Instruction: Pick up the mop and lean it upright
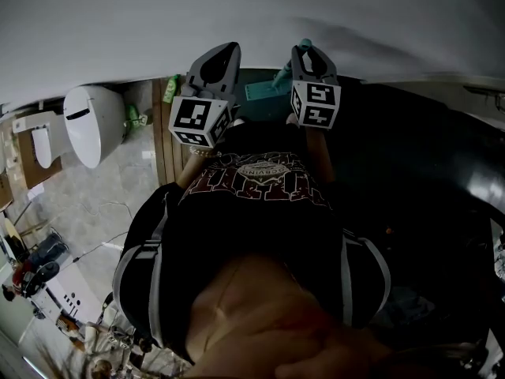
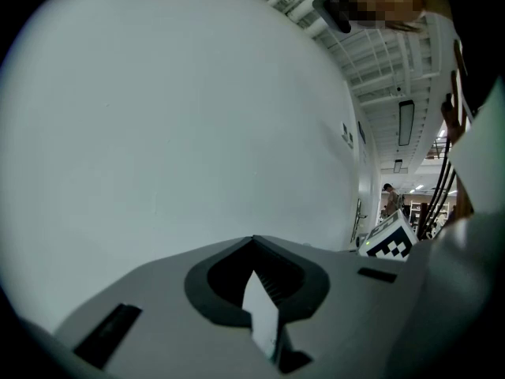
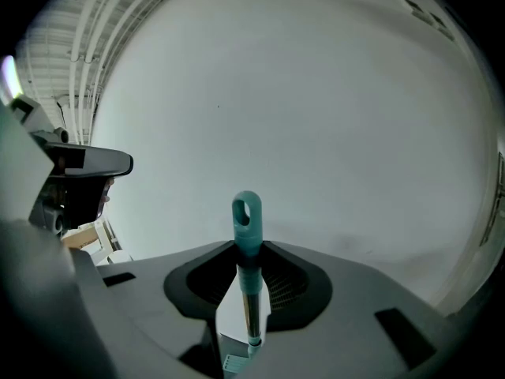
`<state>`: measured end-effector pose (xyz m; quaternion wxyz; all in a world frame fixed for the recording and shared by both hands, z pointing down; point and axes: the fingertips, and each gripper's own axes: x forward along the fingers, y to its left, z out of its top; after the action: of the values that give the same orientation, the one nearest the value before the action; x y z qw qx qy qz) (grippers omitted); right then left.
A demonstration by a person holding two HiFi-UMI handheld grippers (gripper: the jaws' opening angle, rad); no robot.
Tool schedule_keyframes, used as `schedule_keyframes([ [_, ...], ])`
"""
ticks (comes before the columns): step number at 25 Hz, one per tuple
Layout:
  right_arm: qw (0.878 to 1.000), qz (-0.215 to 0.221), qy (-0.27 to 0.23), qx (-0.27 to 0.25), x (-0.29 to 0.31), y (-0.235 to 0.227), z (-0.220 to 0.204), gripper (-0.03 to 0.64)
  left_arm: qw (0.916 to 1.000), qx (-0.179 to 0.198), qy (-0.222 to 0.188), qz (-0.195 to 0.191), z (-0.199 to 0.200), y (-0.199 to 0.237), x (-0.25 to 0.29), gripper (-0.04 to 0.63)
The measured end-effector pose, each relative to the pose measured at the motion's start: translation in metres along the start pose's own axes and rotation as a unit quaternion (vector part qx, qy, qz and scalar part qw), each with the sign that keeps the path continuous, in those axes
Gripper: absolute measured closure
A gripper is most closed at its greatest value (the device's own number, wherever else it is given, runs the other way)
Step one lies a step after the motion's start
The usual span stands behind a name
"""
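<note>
Your right gripper has its jaws closed on the mop. They clamp the thin shaft just below the teal end piece. That end piece, with its oval hanging hole, sticks out past the jaw tips, and the shaft runs straight along the line of the jaws.

In the head view the right gripper is raised in front of you, close to the white wall. The mop's teal tip shows just at the gripper's tips. Lower down, between your two grippers, a flat teal piece shows near the foot of the wall. It looks like the mop's head, though it is too small to be sure.

Your left gripper has its jaws drawn together with nothing between them. It points at the same bare wall and does not touch the mop. Its view catches the corner of the right gripper's marker cube off to the right.

In the head view the left gripper is held up just beside the right one, at about the same height and a little apart from it.

To your left, a white toilet stands on the pale tiled floor. A green bottle stands by the wall, between the toilet and the left gripper.
</note>
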<state>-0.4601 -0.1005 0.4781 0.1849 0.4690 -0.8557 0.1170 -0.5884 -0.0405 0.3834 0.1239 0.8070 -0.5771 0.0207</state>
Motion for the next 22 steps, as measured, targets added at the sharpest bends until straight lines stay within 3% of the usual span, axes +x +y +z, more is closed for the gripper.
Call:
schedule_keyframes([
  [22,1.000,0.011,0.008,0.011,0.076,-0.014,0.022,0.506,0.9995,-0.018,0.001,-0.024,0.001,0.006,0.039,0.549],
])
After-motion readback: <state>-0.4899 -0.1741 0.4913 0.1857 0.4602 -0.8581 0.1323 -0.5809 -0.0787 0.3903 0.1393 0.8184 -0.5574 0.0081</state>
